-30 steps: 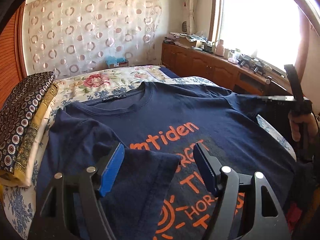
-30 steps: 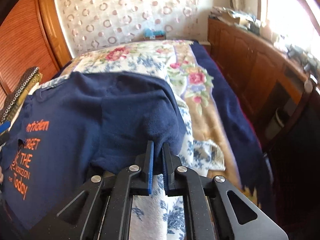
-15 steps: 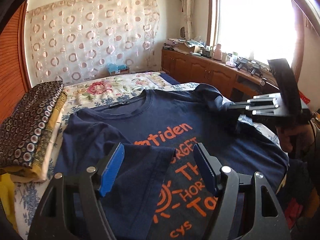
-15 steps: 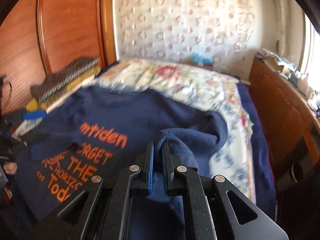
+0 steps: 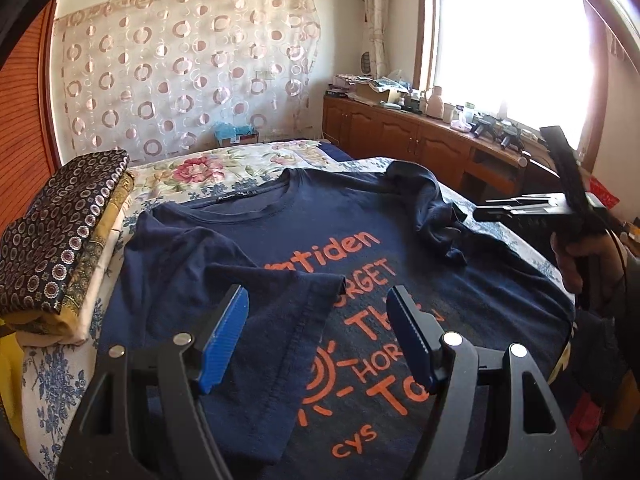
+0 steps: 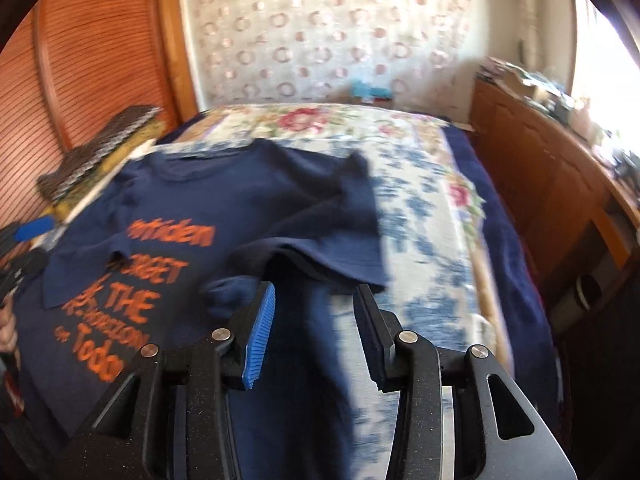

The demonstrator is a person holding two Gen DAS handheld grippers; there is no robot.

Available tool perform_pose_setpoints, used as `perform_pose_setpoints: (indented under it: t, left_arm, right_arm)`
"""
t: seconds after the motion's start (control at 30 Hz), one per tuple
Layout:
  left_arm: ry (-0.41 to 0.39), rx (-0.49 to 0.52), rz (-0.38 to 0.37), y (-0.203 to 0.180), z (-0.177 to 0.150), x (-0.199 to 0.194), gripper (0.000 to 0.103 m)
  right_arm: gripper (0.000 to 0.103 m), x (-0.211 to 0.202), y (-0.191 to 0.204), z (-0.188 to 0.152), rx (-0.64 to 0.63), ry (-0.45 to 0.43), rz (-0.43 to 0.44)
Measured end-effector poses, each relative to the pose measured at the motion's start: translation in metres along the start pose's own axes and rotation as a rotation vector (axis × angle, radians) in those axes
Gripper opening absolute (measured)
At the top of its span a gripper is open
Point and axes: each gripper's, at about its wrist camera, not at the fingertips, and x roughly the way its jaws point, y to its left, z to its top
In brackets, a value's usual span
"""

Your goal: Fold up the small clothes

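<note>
Sunlit bedroom, left wrist view — a bed (image 5: 248, 168) with a flowered cover carries a navy T-shirt (image 5: 360, 216) laid front-up, its orange lettering showing. Its left sleeve (image 5: 248, 304) lies folded inward over the chest. The left tool (image 5: 318, 336) hovers just above that sleeve with its blue pads spread wide, holding nothing. At the far side the right sleeve (image 5: 432, 212) lies bunched on the shirt, just beside the right tool (image 5: 496, 210), seen side-on in a hand (image 5: 576, 256). A stack of folded cloths (image 5: 60, 240) sits at the bed's left edge, and a wooden counter (image 5: 420, 136) under the window bears bottles and small clutter; no container can be made out clearly enough to tell what it holds.

Right wrist view (blurred) — the right tool (image 6: 316, 328) stands with its pads apart and nothing between them, above the shirt's right side. The right sleeve (image 6: 328, 232) lies loosely turned inward, rumpled rather than flat.

Step in hand, as a judgement: the sleeve folds, both apparently let go. The next move likely calls for smoothing the rumpled sleeve, then pinching the hem or a side edge — both tools together — to fold the body.
</note>
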Motion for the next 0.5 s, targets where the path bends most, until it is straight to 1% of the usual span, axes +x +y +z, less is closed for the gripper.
perform_pose_setpoints:
  t: [0.17,0.27,0.3,0.37,0.4,0.47,0.5]
  left_arm:
    - [0.004,0.017,0.001,-0.005,-0.001,0.0,0.072]
    - [0.008,0.016,0.004,-0.006,-0.002,0.001,0.072]
    - [0.009,0.015,0.004,-0.005,-0.002,0.002,0.072]
    - [0.012,0.011,0.006,-0.005,-0.003,0.002,0.072]
    - [0.013,0.009,0.005,-0.004,-0.003,0.003,0.072]
    - [0.014,0.007,0.006,-0.003,-0.005,0.003,0.072]
    - [0.015,0.006,0.006,-0.003,-0.005,0.003,0.072]
  right_arm:
    - [0.041,0.026,-0.025,0.001,0.081,0.058,-0.008]
    - [0.042,0.041,-0.038,0.002,0.138,0.096,0.052]
    - [0.041,0.043,-0.04,0.007,0.148,0.085,0.068]
    - [0.041,0.048,-0.042,0.012,0.156,0.094,0.085]
    - [0.039,0.051,-0.041,0.015,0.153,0.096,0.096]
    - [0.01,0.057,-0.036,0.02,0.128,0.116,0.109]
    - [0.007,0.059,-0.031,0.024,0.105,0.118,0.105]
